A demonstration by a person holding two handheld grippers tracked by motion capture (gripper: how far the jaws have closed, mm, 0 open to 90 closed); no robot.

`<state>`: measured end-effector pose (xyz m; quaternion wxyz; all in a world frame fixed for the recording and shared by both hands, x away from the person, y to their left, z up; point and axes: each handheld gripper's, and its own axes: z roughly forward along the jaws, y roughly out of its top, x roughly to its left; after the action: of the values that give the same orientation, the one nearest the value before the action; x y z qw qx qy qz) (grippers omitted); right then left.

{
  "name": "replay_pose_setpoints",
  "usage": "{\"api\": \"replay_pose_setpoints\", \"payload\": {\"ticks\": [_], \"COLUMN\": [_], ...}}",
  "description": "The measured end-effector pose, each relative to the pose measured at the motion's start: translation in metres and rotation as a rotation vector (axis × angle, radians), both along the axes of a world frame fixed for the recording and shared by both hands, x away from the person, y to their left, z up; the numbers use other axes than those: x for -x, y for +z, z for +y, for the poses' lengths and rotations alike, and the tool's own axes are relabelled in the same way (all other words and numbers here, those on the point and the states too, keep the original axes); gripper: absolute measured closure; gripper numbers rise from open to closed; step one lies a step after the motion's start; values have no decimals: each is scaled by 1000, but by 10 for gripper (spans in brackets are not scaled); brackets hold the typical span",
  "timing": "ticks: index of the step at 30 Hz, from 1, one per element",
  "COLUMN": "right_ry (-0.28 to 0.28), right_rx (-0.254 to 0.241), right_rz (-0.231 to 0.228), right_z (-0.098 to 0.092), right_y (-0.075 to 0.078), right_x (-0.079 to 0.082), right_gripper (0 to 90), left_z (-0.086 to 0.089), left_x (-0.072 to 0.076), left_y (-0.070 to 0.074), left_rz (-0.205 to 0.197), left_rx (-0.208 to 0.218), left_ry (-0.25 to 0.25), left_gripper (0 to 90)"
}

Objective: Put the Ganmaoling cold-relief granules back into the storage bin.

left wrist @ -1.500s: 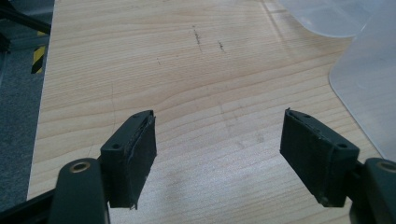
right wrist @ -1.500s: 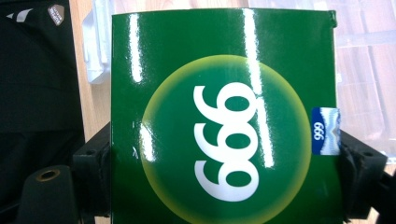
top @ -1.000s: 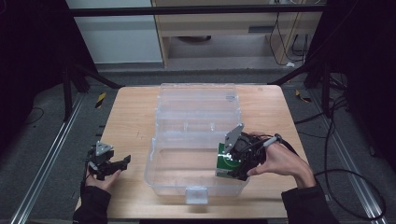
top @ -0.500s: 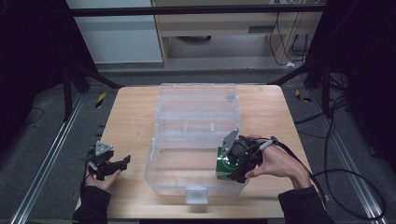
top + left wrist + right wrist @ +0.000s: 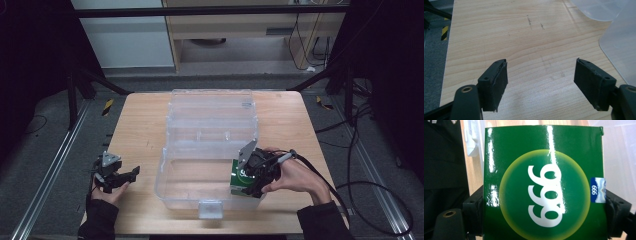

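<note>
A glossy green carton [image 5: 236,180] with white digits in a yellow-green disc hangs inside the front right corner of a clear plastic bin [image 5: 162,170]. My right gripper [image 5: 248,180] is shut on it; in the right gripper view both black pads [image 5: 475,205] press the carton's [image 5: 544,185] sides. Whether the carton touches the bin floor I cannot tell. My left gripper [image 5: 129,176] rests at the table's front left, well apart from the bin. It stands open [image 5: 540,82] over bare wood with nothing between the jaws.
The bin's clear lid [image 5: 210,107] stands open behind it, and a white latch [image 5: 210,209] sits at its front edge. The wooden table [image 5: 140,130] has free room left of the bin. The bin's corner [image 5: 621,50] shows in the left gripper view. Cables trail off the right side.
My right gripper has sunk a little lower and nearer the front inside the bin, still holding the green carton. The left gripper has stayed where it was.
</note>
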<state>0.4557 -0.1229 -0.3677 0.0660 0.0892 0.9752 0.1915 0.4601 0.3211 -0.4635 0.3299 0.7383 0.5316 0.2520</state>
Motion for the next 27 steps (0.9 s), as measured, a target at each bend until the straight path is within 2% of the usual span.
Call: {"api": "replay_pose_setpoints", "payload": {"ticks": [5, 14, 22, 26, 27], "right_ry": [5, -5, -3, 0, -1], "right_rx": [28, 22, 38, 62, 50], "right_rz": [6, 21, 35, 34, 26], "right_z": [3, 0, 3, 3, 2], "right_y": [-5, -15, -21, -23, -22], "right_x": [-2, -4, -7, -8, -8], "right_gripper": [159, 155, 143, 131, 132], "left_z": [0, 0, 1, 0, 0], "left_x": [0, 0, 0, 0, 0], "left_y": [0, 0, 0, 0, 0], "left_rz": [-2, -2, -3, -3, -3], "left_rx": [1, 1, 1, 0, 0], "left_ry": [1, 0, 0, -2, -2], "left_gripper": [264, 264, 264, 264, 264]}}
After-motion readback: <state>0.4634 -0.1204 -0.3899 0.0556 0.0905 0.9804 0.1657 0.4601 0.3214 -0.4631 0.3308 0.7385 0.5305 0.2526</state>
